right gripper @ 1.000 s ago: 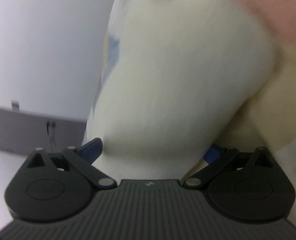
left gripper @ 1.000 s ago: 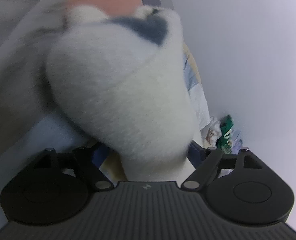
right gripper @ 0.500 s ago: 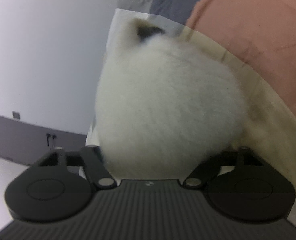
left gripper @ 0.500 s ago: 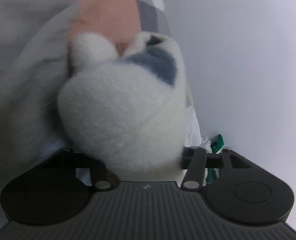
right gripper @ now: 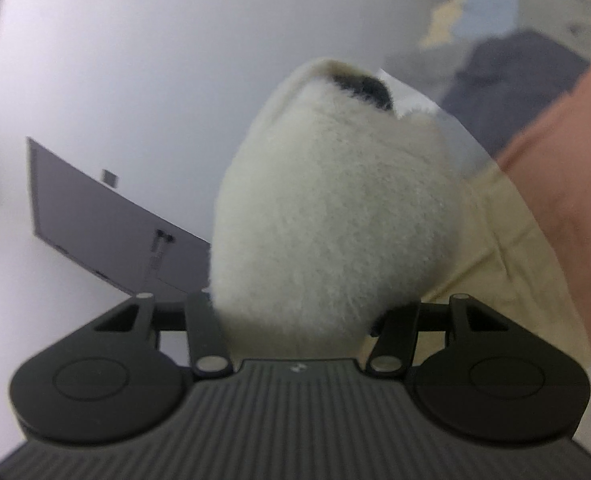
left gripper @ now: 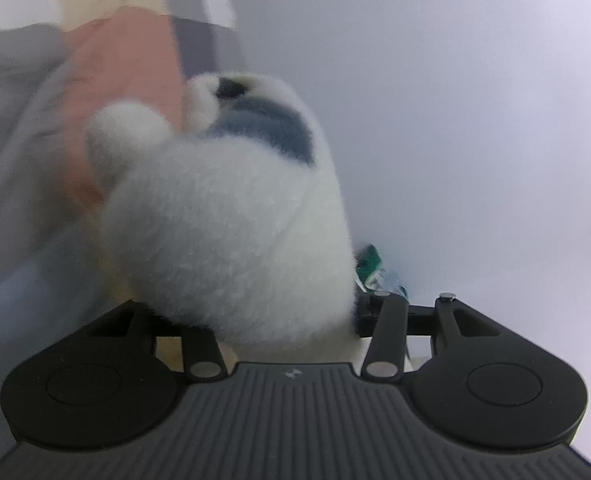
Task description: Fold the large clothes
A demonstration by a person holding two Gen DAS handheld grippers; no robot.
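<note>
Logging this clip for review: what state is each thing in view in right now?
Fluffy white garment: bunched, lifted, gripped at both ends.
Left gripper: shut on the garment, fingers hidden by fleece.
Right gripper: shut on the garment.
Patchwork bedding: spread out, wrinkled.
Green packet: mostly hidden, state unclear.

Wall: plain pale white wall (left gripper: 455, 80), evenly lit, filling the right of the left wrist view.
Cabinet: grey cabinet (right gripper: 107, 232) against the wall, tilted in the right wrist view.
Bedding: patchwork bed cover (right gripper: 535, 208) in cream, salmon, grey-blue.
Clutter: green packet (left gripper: 369, 266) low by the wall.
</note>
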